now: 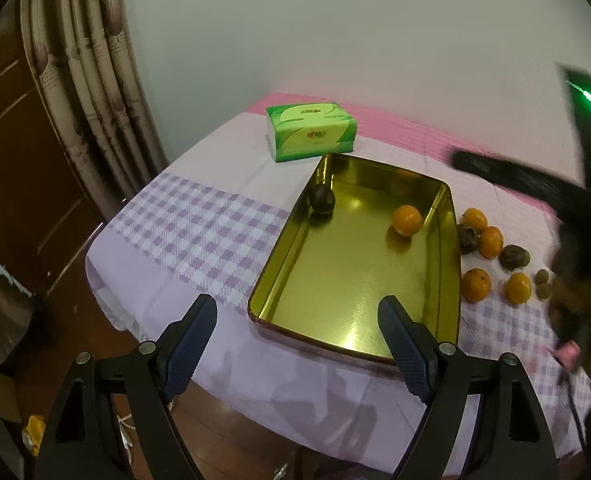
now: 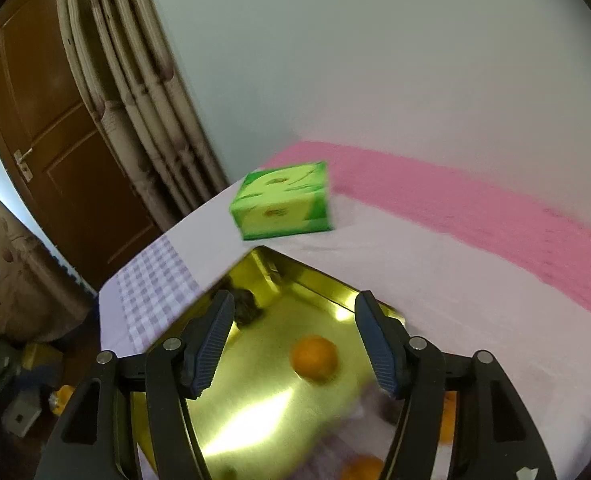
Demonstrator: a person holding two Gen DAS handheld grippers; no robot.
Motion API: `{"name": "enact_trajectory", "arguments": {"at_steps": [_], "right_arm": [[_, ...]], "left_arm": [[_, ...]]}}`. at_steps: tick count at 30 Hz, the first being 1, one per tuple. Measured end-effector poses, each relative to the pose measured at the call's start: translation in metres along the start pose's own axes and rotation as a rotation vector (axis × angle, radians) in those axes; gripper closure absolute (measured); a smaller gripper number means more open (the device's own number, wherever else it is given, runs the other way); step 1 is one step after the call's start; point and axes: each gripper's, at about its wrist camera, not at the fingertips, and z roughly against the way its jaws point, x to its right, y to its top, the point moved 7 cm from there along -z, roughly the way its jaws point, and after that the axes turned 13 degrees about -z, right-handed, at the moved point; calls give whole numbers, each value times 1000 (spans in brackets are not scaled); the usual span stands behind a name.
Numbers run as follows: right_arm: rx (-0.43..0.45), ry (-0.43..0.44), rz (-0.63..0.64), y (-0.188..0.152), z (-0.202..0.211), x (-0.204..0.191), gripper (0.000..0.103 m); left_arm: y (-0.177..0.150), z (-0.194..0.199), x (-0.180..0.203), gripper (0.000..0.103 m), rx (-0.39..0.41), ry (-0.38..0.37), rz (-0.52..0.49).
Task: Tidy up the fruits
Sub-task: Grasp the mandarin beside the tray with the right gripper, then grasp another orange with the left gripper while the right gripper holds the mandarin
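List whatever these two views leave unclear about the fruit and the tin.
- Two small round fruits, left wrist view: too small to identify.
- Dark fruit in the gold tin, right wrist view: blurred, partly behind a finger.
- Fruit on the cloth, right wrist view: cut off by the bottom edge and gripper frame.
- Right gripper, left wrist view: motion-smeared.

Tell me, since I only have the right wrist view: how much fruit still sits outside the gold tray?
Observer: Four oranges lie on the cloth just right of the tray.
Operator: Anything besides oranges out there?
Observer: Two dark fruits sit among them, and two small brownish ones lie farther right.
Operator: Is the left gripper carrying anything?
Observer: No. The left gripper hangs over the tray's near rim with its jaws wide apart and nothing between them.
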Motion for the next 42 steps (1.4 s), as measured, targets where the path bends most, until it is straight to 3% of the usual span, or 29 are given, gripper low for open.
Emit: {"name": "enact_trajectory", "arguments": {"at_steps": [4,6,8,14,21,24,28,32,36,42], "right_arm": [[-28,-61,24,-47,46,36,46],[-74,-72,26,-70,51,45,53],[-103,-72,57,-88,52,43,53],[-166,-104,153,-95,17,37,54],[-233,-117,174,-102,-20,44,54],[-267,-151,206,-107,-35,46,66],[-209,-123,181,-102,-15,42,68],[-89,-124,68,-94,43,67,68],[-6,-281,-20,-98,102,136,68],[34,-489,-167,-120,152,243,68]], "left_arm": [[-1,0,2,20,-3,0,-6],[-1,0,3,20,-9,-4,-10],[-1,-1,5,20,-13,-1,-13],[-1,0,8,20,-11,23,-37],[-2,-7,9,20,-28,17,-41],[-3,-8,9,20,-32,13,-43],[-1,-6,13,20,-15,-7,-60],[1,1,23,20,19,-46,-93],[3,12,43,20,63,-88,-169],[6,28,102,20,80,-277,-304]]}}
